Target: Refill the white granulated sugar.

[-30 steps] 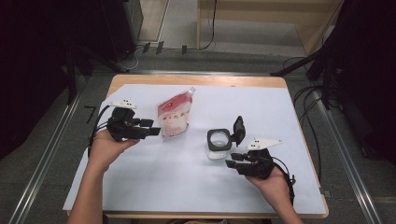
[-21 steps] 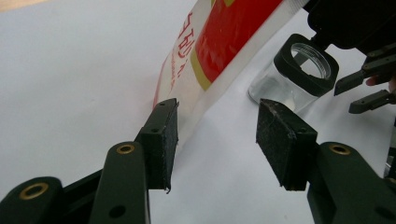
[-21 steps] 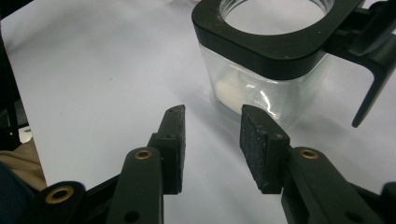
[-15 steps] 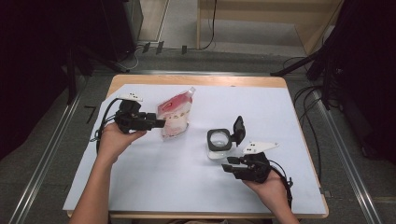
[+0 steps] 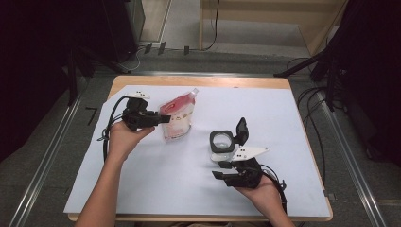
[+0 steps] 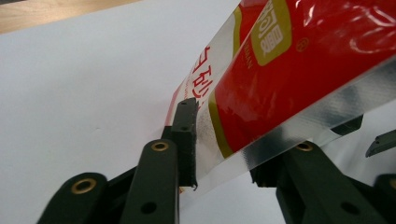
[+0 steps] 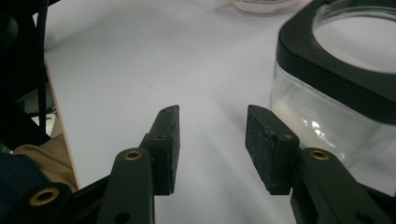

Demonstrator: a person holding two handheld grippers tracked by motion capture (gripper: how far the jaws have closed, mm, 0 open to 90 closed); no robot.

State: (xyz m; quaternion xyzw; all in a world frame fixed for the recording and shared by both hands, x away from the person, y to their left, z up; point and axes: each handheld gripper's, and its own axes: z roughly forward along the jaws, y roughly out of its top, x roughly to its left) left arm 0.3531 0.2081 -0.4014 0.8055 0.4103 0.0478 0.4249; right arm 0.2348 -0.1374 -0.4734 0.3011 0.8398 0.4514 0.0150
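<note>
Now the red pouch (image 6: 299, 70) sits clamped between the left gripper (image 6: 229, 144) jaws.

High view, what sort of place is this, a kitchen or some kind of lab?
Most likely a lab or recording room, not a kitchen. A wooden table under a plain white sheet stands on a bare floor, loose cables trail beside it, and dark equipment stands ring it.
</note>
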